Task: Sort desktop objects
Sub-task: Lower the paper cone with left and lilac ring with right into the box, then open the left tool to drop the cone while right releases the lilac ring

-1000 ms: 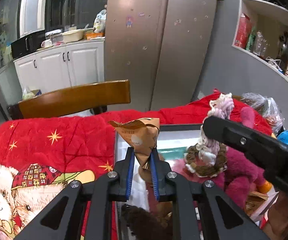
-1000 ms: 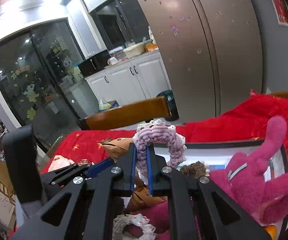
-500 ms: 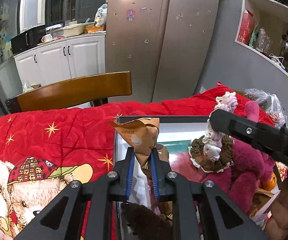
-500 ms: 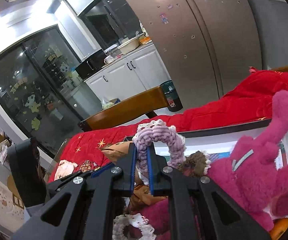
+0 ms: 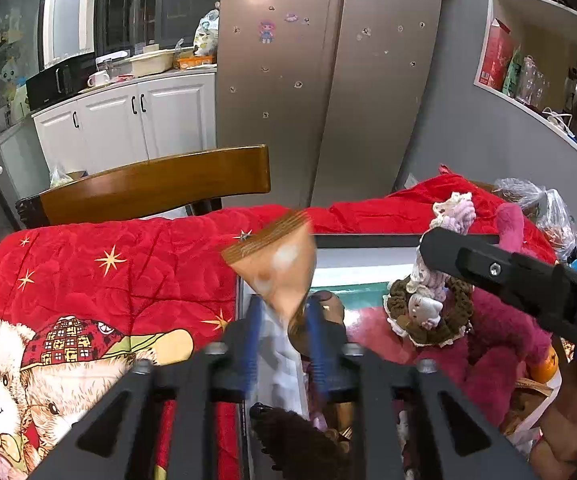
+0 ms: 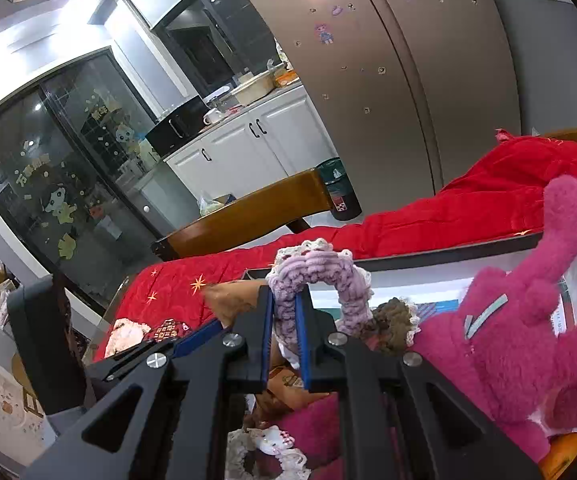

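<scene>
My left gripper hangs over the left end of a black-framed tray, and its jaws are opening. A brown triangular snack packet stands blurred between the blue pads, its lower tip loose in the gap. My right gripper is shut on a purple crocheted scrunchie with a white lace edge, held above the tray. A brown scrunchie and a pink plush toy lie in the tray below it.
A red quilt with a bear print covers the table around the tray. A wooden chair back stands behind the table. A white lace scrunchie lies under the right gripper. Plastic bags sit at the far right.
The left jaws have parted from the brown packet, which now looks blurred and tilted. The right gripper has rolled a little and sunk slightly with the purple scrunchie.
</scene>
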The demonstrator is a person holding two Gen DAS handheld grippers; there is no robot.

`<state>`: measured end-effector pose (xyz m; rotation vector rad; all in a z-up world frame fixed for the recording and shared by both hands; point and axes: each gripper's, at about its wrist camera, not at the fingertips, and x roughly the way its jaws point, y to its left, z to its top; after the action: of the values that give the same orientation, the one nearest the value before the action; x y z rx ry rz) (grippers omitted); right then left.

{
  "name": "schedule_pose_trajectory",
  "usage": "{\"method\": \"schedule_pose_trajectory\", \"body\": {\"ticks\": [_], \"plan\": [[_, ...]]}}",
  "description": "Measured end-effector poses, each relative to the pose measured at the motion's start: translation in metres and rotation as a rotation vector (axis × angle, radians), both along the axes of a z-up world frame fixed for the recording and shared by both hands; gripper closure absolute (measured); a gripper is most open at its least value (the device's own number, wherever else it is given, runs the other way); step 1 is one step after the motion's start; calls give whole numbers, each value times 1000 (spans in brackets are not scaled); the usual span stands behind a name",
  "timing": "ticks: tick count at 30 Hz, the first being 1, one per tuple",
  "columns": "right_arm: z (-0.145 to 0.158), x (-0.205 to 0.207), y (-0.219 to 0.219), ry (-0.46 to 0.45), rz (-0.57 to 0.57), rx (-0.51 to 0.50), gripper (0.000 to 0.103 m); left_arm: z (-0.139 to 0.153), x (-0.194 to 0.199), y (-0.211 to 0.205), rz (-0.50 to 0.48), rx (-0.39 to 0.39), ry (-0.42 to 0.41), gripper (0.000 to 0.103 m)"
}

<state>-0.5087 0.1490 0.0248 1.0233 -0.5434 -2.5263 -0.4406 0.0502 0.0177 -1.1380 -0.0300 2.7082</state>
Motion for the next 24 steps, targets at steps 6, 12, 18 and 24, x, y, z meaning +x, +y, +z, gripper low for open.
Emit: {"method": "schedule_pose_trajectory", "body": {"ticks": [6,12,18,24], "plan": [[5,5,11,11,-12,-84,51,14,6,-6,20,2,77,29],[17,11,25,62,-22,-189,16,23,7,-13,63,-4,119,25],[27,11,15,2,48,-121,0,25,5,-27,100,41,121,25],[14,8,-2,-225,100,-62,0,28,6,-30,111,32,127,25]]}}
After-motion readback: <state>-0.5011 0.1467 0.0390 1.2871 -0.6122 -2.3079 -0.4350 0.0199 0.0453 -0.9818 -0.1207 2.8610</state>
